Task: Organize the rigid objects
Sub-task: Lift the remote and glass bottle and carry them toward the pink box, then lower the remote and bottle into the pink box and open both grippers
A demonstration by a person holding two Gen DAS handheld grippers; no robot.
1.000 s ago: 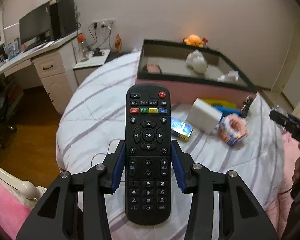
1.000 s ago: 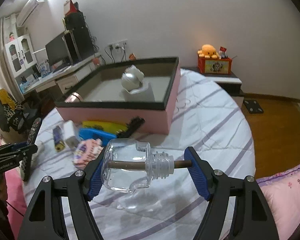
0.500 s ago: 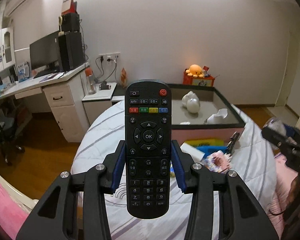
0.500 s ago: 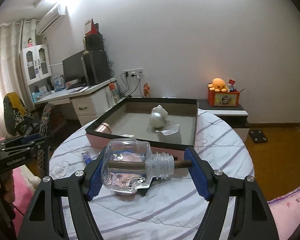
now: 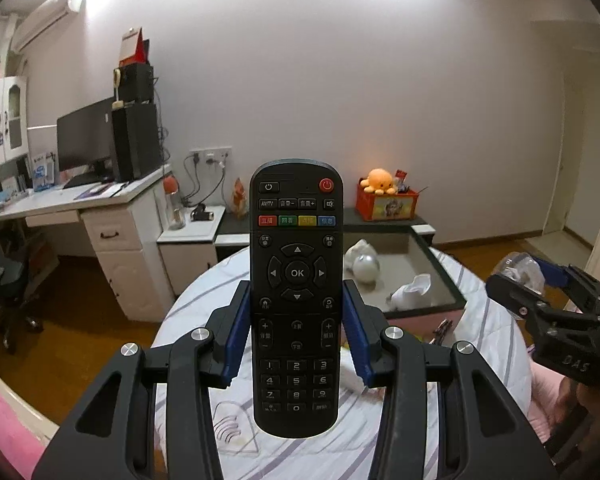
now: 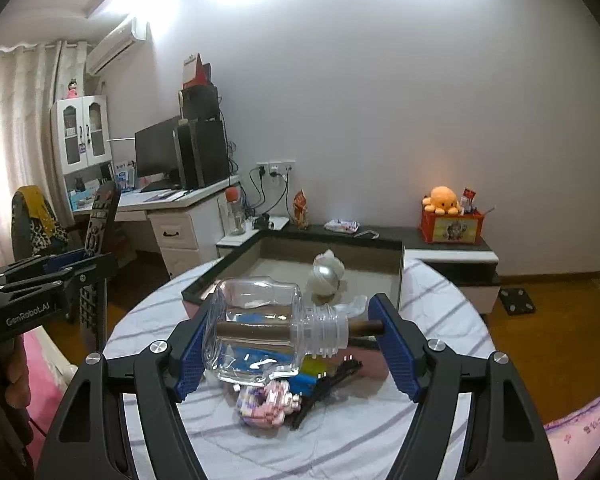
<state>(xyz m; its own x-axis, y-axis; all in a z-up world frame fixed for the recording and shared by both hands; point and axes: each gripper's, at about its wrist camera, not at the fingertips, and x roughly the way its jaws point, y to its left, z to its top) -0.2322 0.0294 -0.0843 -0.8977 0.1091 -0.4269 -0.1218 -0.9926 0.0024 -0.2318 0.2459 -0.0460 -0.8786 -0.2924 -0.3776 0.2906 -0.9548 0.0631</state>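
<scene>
Left claw [image 5: 296, 344] is clamped on the black remote [image 5: 296, 296]: blue pads press both long edges at about mid-length. The remote's long axis runs 6 to 12 in the left wrist view, in line with the fingers, button face to the camera, top end sticking well past the fingertips.

Right claw [image 6: 292, 336] is clamped on the clear glass bottle [image 6: 260, 332]. The bottle's long axis runs 9 to 3, crosswise to the fingers: base against the 9 o'clock pad, and the brown stick [image 6: 364, 326] poking from the neck meets the 3 o'clock pad. So the grip is end to end, along the axis.

Both items are up in the air above the striped bed [image 6: 428, 292], touching nothing else.

Key relation: the pink box [image 6: 396, 276] with dark rim lies at 12 from the right claw, straight ahead and lower, open side up, with a silver ball [image 6: 326, 276] and white bits already inside. From the left claw the box [image 5: 440, 264] sits at about 1 to 2, partly hidden behind the remote. The right claw is seen at 3 in the left view. My read: the right hand looks squarer on to the box, so the bottle likely goes in first. Loose clutter [image 6: 268, 404] sits on the bed between claw and box, near the 6 side.
</scene>
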